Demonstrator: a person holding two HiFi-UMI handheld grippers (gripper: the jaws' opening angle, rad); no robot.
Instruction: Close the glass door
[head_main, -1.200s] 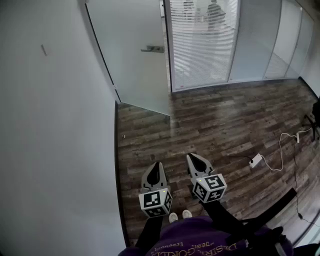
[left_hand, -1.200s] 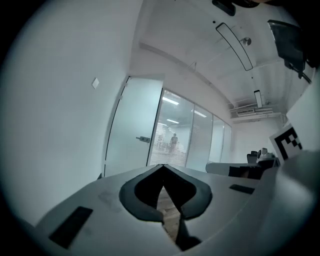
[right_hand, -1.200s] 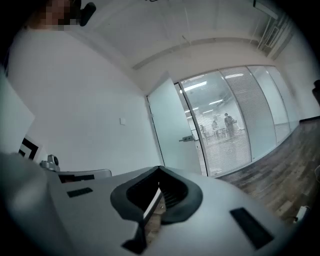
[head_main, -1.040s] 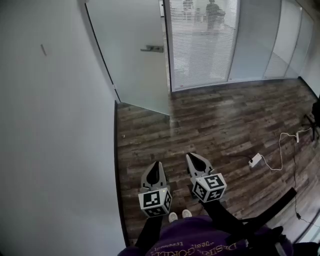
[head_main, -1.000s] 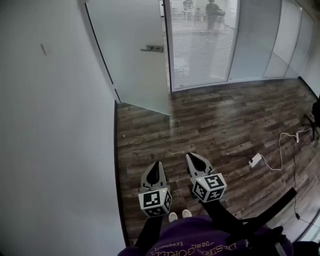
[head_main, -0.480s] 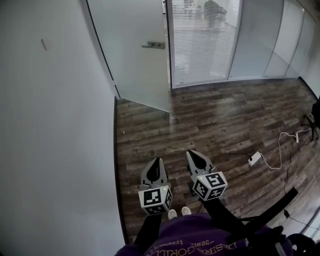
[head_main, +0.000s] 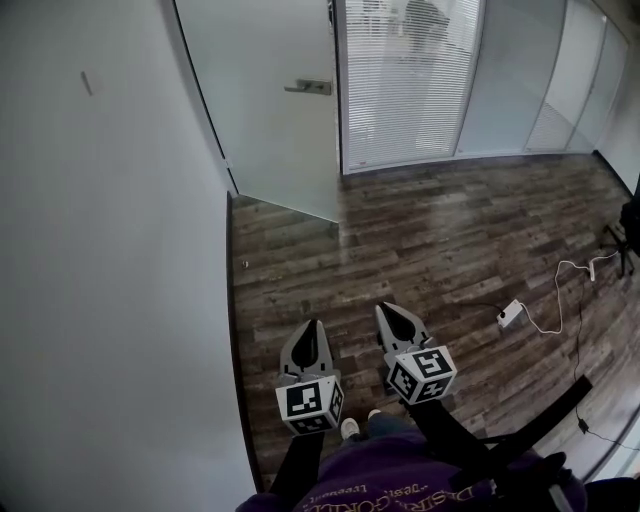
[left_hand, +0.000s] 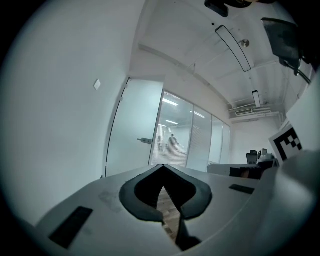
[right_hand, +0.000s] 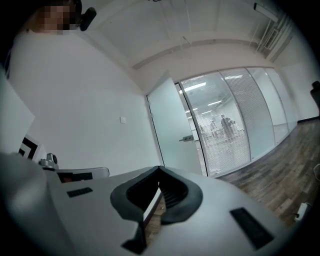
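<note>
The frosted glass door (head_main: 270, 130) stands swung open from the white wall, its metal lever handle (head_main: 308, 87) near its right edge. It also shows ahead in the left gripper view as the door (left_hand: 134, 130) with its handle (left_hand: 145, 141), and in the right gripper view as the door (right_hand: 172, 135) with its handle (right_hand: 186, 138). My left gripper (head_main: 313, 325) and right gripper (head_main: 386, 309) hover side by side over the wood floor, well short of the door. Both are shut and hold nothing; the tips meet in the left gripper (left_hand: 161, 166) and right gripper (right_hand: 159, 169) views.
A white wall (head_main: 110, 300) runs along the left. Beyond the door is a glass partition with blinds (head_main: 400, 80), with figures behind it. A white power adapter (head_main: 510, 314) with its cable lies on the floor at right. My shoes (head_main: 350, 428) show below the grippers.
The floor and door have shifted slightly in the head view as I move forward a little. Both grippers keep their side-by-side pose and stay shut.
</note>
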